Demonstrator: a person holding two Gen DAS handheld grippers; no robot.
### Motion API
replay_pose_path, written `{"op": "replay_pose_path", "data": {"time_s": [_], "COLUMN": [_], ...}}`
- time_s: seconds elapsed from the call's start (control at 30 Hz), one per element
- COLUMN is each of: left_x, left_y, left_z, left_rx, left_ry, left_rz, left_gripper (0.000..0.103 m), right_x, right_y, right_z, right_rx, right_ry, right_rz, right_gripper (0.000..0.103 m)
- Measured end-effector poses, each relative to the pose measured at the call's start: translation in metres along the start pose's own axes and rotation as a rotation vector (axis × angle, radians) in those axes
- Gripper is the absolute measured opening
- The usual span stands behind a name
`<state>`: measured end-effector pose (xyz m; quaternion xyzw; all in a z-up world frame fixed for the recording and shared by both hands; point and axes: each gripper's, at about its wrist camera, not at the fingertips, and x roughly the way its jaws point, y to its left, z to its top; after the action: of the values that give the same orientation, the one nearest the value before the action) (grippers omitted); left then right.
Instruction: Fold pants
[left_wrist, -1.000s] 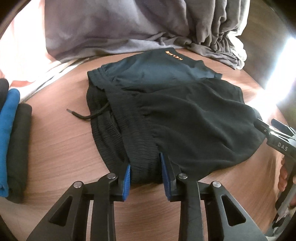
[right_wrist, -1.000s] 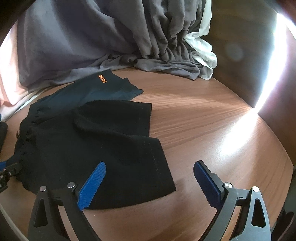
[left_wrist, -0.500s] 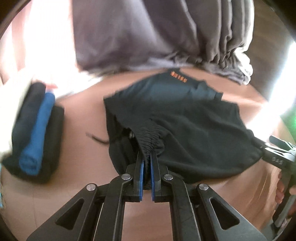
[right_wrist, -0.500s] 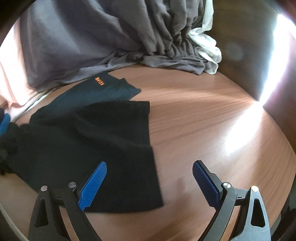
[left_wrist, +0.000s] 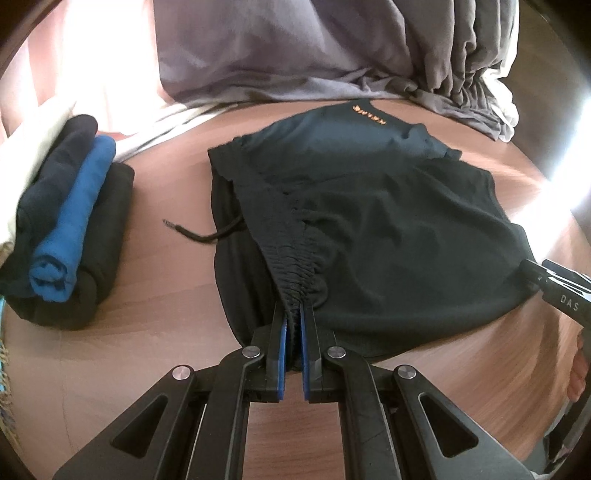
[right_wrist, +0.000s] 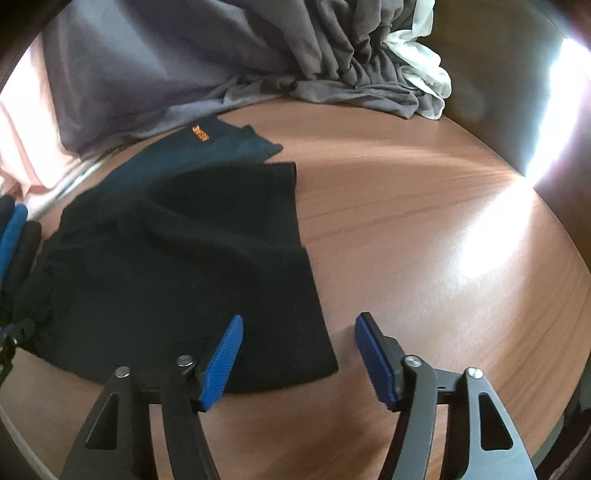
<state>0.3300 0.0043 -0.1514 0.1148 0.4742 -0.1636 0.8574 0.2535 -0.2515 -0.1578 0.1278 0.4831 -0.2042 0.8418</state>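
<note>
- Our left tongs (left_wrist: 291, 334) are clamped narrow on the bunched elastic waistband (left_wrist: 295, 280) of the black shorts (left_wrist: 388, 236), near edge.
- Shorts lie spread on the wooden desk (right_wrist: 424, 221), w/ a teal garment (left_wrist: 332, 144) under them at the far side.
- Our right tongs (right_wrist: 299, 354) gape wide over the shorts' near-right corner, holding nothing.
- Folded clothes stack (left_wrist: 70, 229) sits left; drawstring (left_wrist: 195, 236) trails toward it.

Waistband of the shorts (left_wrist: 295, 288) partly hidden between the pinching pads of the left claw (left_wrist: 291, 332). Orange lettering (left_wrist: 369, 113) too small and smeared to read. Right claw (left_wrist: 554, 291) cut off by the left view's edge. Folded clothes (right_wrist: 14, 236) cropped at the right view's left edge, motion-blurred.
</note>
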Motion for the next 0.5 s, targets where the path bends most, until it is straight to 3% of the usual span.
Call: {"op": "replay_pose_path", "data": {"time_s": [0.1,0.13,0.17,0.2,0.37,0.5], "left_x": [0.004,0.004,0.004,0.004,-0.003,-0.01], "left_y": [0.001,-0.001,-0.002,-0.004,-0.011,-0.015], "left_z": [-0.004,-0.004,-0.004,-0.003,-0.001,-0.007], "left_rx": [-0.001,0.005,0.015,0.02,0.002,-0.002], "left_ry": [0.01,0.004,0.003,-0.001,0.006,0.032], "left_rz": [0.001,0.005,0.009,0.007,-0.052,-0.088], "left_gripper": [0.008,0.008,0.008,0.008,0.008,0.008], "right_x": [-0.002,-0.003,-0.003,-0.004,-0.034,-0.049], "right_y": [0.001,0.001,0.002,0.003,-0.008,-0.018], "right_z": [-0.004,-0.005,-0.005,-0.005,-0.005,-0.012], "right_rx": [-0.016,-0.018,-0.024,-0.041,-0.037,-0.023], "right_ry": [-0.004,-0.004,-0.004,-0.003,-0.07,-0.059], "right_rz": [-0.022,-0.013,-0.008,-0.014,-0.045,-0.071], "right_gripper": [0.044,0.027,0.016,0.012,0.009,0.009]}}
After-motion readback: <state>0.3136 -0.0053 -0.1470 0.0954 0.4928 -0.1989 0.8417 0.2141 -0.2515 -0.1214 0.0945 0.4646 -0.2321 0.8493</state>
